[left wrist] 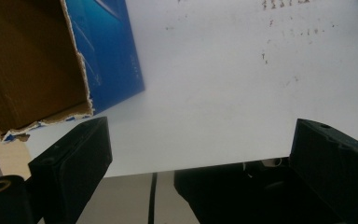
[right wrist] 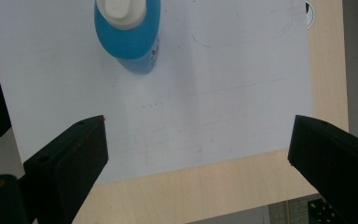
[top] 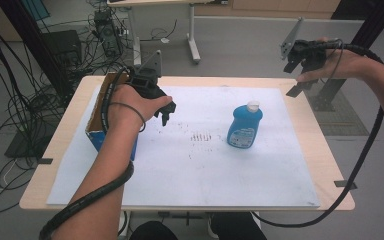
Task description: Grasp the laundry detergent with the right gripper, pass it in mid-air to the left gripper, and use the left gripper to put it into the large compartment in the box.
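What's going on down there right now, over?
Left gripper open by cardboard box. Right gripper open, raised off far right. Blue bottle upright on white sheet, untouched. Nothing blocking it.

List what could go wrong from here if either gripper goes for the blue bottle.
1. The blue bottle stands upright and alone on the white sheet; a glancing touch from one jaw would likely tip it.
2. The left gripper hangs open right beside the torn cardboard box; its trailing cable could snag the box's rim.
3. The right gripper, open, is raised past the table's far right corner, so its approach is long.
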`<state>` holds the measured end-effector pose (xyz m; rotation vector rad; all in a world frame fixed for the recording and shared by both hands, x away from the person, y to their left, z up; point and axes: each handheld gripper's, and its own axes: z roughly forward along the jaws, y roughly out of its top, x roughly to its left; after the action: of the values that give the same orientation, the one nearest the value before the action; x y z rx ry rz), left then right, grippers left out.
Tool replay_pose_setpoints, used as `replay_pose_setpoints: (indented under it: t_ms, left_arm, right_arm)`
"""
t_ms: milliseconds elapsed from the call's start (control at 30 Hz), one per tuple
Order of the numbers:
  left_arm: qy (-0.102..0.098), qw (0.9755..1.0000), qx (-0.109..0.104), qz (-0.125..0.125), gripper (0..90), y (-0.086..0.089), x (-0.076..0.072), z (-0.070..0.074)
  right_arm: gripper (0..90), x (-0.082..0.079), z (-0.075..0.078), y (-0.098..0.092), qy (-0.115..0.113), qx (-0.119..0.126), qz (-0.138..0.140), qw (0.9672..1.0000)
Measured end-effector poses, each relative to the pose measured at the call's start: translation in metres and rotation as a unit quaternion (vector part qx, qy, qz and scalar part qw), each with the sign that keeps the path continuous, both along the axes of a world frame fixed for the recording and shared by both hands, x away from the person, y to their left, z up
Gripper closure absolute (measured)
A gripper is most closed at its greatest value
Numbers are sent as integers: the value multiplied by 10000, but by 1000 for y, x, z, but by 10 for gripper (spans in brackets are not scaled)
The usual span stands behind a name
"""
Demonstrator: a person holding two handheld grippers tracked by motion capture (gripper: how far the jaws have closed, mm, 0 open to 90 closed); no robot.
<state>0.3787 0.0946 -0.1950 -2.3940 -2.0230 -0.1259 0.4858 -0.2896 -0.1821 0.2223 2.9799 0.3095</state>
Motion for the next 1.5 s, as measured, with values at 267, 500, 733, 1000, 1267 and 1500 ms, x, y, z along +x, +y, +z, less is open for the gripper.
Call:
replay_pose_setpoints:
  t_ms: [267, 500, 733, 1000, 1267, 1500]
  left_arm:
    - [-15, 10000, 21, -21, 61, -2, 0, 3]
    - [-11, 10000, 29, -22, 61, -1, -1, 4]
    - [-1, 10000, 32, -26, 61, 0, -1, 2]
    - [-6, 10000, 27, -33, 61, 0, -2, 3]
    - [16, 10000, 23, -39, 61, 0, -1, 0]
    - [3, 9999, 38, -100, 61, -2, -1, 1]
  right_arm:
    - [44, -1, 1, -2, -16, -18, -2, 10000]
    - [42, -3, -1, -3, -36, 19, -14, 10000]
    - [40, -3, -3, -5, -37, 19, -33, 10000]
    - [39, -4, -7, -5, -42, 0, -46, 10000]
    - [37, -9, -21, -7, -10, 58, -74, 10000]
    - [38, -16, -38, -9, 44, 196, -52, 9998]
